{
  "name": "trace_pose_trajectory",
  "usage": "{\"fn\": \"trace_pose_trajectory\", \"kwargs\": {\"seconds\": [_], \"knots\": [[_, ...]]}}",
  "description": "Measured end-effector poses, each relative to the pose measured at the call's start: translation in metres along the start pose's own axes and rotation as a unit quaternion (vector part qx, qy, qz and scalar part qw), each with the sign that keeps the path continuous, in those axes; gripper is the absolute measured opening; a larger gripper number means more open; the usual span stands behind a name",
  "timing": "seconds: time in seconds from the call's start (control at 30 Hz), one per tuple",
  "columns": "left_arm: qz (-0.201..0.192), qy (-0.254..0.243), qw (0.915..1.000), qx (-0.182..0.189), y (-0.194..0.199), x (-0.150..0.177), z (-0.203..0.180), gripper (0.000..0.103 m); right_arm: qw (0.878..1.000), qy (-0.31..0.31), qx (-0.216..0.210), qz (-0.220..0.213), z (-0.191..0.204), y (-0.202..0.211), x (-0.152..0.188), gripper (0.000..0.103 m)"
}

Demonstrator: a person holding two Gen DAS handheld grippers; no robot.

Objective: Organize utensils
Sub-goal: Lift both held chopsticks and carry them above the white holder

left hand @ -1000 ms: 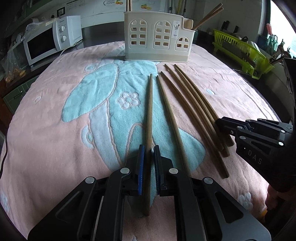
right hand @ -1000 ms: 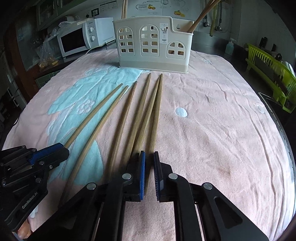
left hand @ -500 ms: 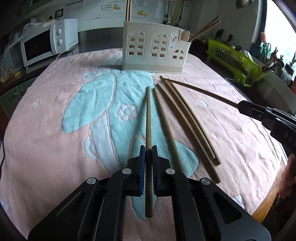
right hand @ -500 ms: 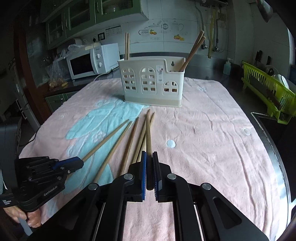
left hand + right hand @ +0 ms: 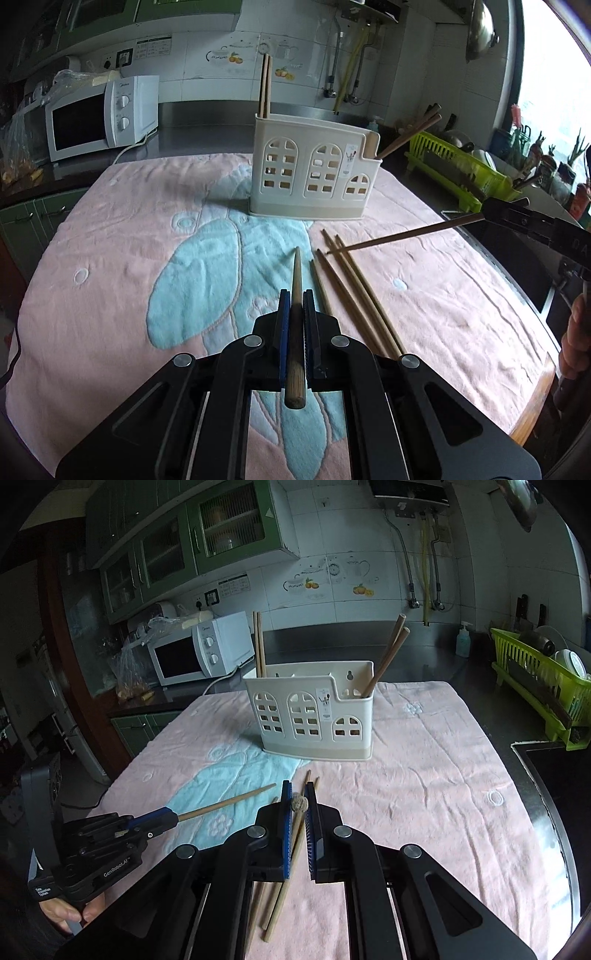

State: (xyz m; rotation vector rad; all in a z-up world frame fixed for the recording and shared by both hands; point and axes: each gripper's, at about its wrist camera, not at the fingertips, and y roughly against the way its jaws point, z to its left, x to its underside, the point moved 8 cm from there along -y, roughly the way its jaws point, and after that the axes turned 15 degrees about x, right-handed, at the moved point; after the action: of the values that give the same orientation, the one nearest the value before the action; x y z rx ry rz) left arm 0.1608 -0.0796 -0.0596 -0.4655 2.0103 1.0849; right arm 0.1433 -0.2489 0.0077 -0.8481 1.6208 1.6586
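Observation:
My left gripper point(image 5: 295, 306) is shut on a long wooden chopstick point(image 5: 295, 295) and holds it lifted above the towel; it shows in the right wrist view point(image 5: 221, 805) too. My right gripper point(image 5: 298, 801) is shut on another chopstick point(image 5: 298, 804), seen end-on; in the left wrist view this stick point(image 5: 406, 234) slants down with its tip near the loose ones. Three chopsticks point(image 5: 351, 295) lie on the towel. The cream utensil holder point(image 5: 310, 177) stands at the back with chopsticks in both end compartments.
A pink and blue towel point(image 5: 110, 295) covers the table. A white microwave point(image 5: 99, 114) stands at the back left. A green dish rack point(image 5: 461, 170) stands to the right beyond the table edge. Wall cabinets point(image 5: 184, 535) hang above.
Both grippers have closed on a chopstick each and lifted them off the towel. Both views now sit higher and look more level at the holder.

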Motion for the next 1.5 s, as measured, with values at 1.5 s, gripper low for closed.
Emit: {"fn": "trace_pose_trajectory", "kwargs": {"seconds": [1.5], "knots": [[-0.089, -0.052, 0.9944, -0.023, -0.023, -0.283, 0.006, 0.005, 0.998, 0.051, 0.021, -0.007, -0.058, -0.043, -0.204, 0.006]]}}
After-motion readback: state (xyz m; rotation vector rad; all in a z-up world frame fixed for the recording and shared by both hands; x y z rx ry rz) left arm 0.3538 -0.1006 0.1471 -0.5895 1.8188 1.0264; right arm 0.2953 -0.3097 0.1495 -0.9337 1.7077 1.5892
